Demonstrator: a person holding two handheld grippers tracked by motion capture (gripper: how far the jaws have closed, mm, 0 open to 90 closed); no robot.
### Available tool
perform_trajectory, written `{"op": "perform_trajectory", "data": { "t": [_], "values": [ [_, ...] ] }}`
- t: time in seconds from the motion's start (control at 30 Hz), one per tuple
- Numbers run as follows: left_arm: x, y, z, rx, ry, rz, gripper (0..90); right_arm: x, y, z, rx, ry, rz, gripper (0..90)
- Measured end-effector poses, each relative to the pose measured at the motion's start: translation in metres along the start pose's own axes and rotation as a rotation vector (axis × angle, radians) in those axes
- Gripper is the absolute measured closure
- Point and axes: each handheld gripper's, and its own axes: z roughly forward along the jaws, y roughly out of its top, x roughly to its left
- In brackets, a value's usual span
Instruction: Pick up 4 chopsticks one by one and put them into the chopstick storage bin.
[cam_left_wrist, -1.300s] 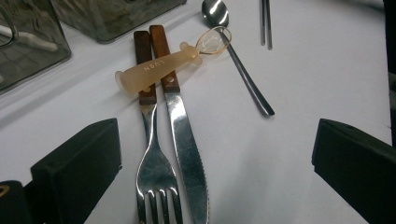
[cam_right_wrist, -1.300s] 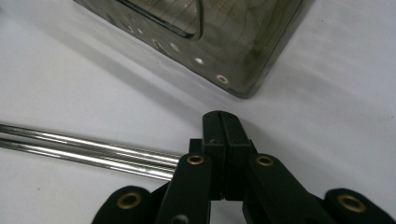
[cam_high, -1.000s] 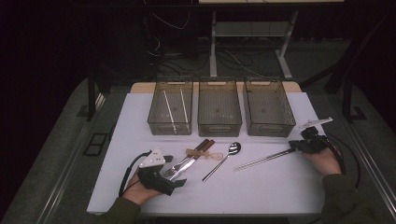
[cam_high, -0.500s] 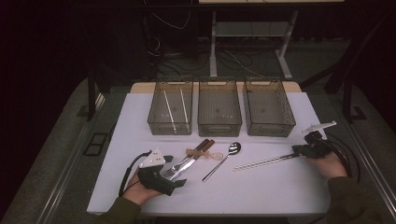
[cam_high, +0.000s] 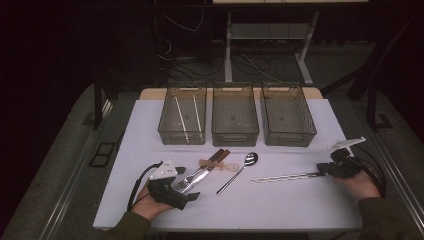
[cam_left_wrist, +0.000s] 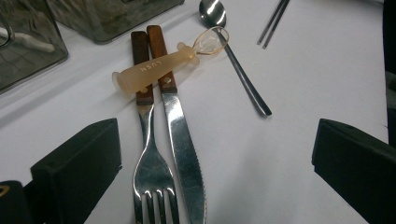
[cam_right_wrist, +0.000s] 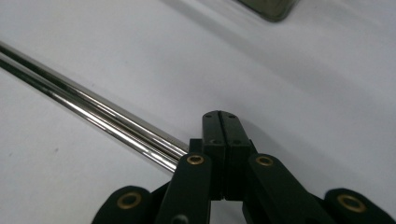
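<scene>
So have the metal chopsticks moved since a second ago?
Yes. The metal chopsticks, in the shut right gripper, have slid right, away from the spoon and out past the right bin.

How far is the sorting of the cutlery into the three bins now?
Done: one white chopstick pair lies in the left bin. In hand: the right gripper, shut, at the metal chopsticks. Left: fork, knife, spoon and the small translucent spoon.
</scene>
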Motion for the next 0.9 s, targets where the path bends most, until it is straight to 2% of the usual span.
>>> {"op": "perform_trajectory", "data": {
  "t": [0.37,0.6,0.83,0.9],
  "values": [
    [0.0,0.0,0.0,-0.001,0.0,0.0,0.2,0.012,-0.014,-0.01,0.016,0.027,-0.041,90.0],
    [0.0,0.0,0.0,0.0,0.0,0.001,0.2,0.02,-0.022,-0.016,0.026,0.046,-0.045,90.0],
    [0.0,0.0,0.0,0.0,0.001,0.001,0.2,0.029,-0.03,-0.022,0.037,0.067,-0.075,90.0],
    [0.0,0.0,0.0,0.002,0.0,0.0,0.2,0.031,-0.032,-0.023,0.038,0.074,-0.098,90.0]
  ]
}}
